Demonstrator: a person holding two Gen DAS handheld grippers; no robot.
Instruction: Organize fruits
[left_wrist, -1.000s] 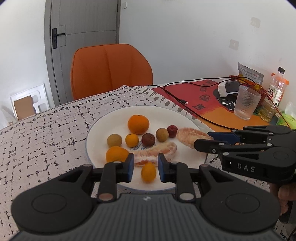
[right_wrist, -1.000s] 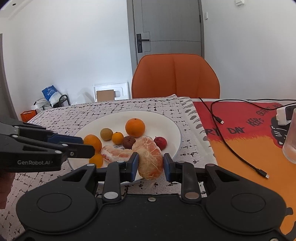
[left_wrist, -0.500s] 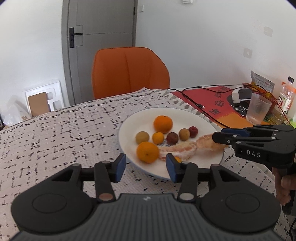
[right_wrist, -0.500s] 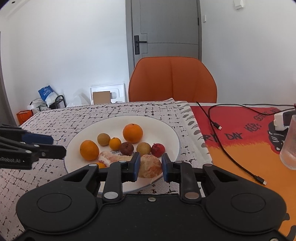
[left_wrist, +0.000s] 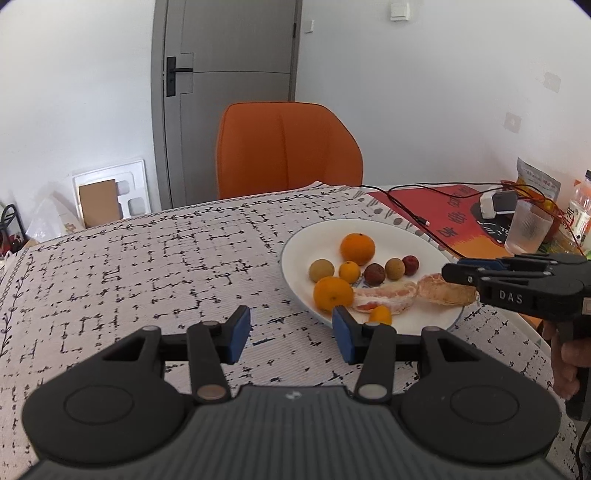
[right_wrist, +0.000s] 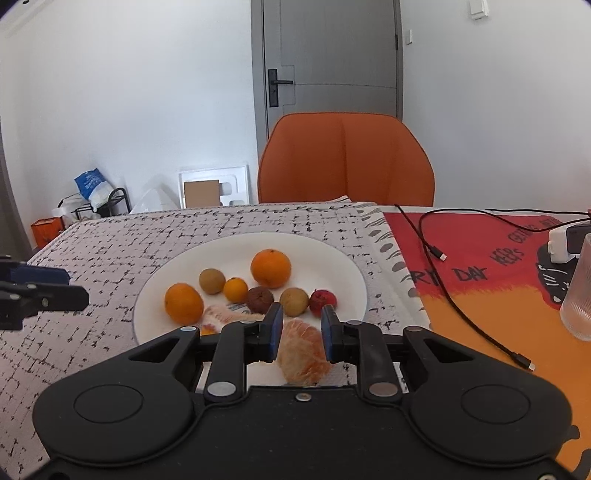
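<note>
Right wrist view: the right gripper (right_wrist: 302, 334) straddles a peeled citrus piece (right_wrist: 303, 350) at the near rim of the white plate (right_wrist: 343, 269).

Its blue pads (right_wrist: 276, 332) stand narrow, one either side of the fruit; whether they actually press it cannot be told. The piece's long axis runs roughly along the fingers, toward the camera, so this hand is plainly the nearer. The left wrist view adds what this one hides: the left gripper (left_wrist: 291, 338) hangs wide and empty over the patterned cloth (left_wrist: 147, 266), just short of the plate's near edge, and a second peeled segment (left_wrist: 384, 295) lies crosswise beside an orange (left_wrist: 333, 293) and a small kumquat (left_wrist: 380, 315).
</note>
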